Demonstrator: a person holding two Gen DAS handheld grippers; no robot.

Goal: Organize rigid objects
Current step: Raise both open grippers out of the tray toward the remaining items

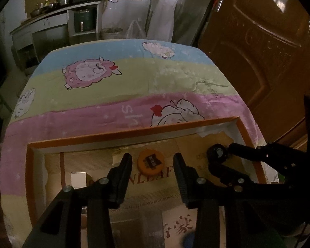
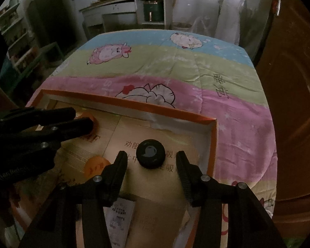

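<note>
- The left gripper (image 1: pixel 153 161) had its fingers apart around an orange cap (image 1: pixel 150 162), not touching.
- The right gripper (image 2: pixel 152 159) stood spread; a black cap (image 2: pixel 150 153) lay at twelve o'clock between its fingers.
- Both caps rested in the orange box (image 2: pixel 134 102).

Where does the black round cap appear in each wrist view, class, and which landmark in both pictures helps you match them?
Left wrist view: the black round cap lies right of centre inside the orange-edged box, beside the right hand-held gripper's fingertips.
Right wrist view: the black round cap lies low at centre, just beyond the right hand-held gripper, whose open jaws do not touch it.
Shared landmark: the pink sheep printed on the cloth.
</note>
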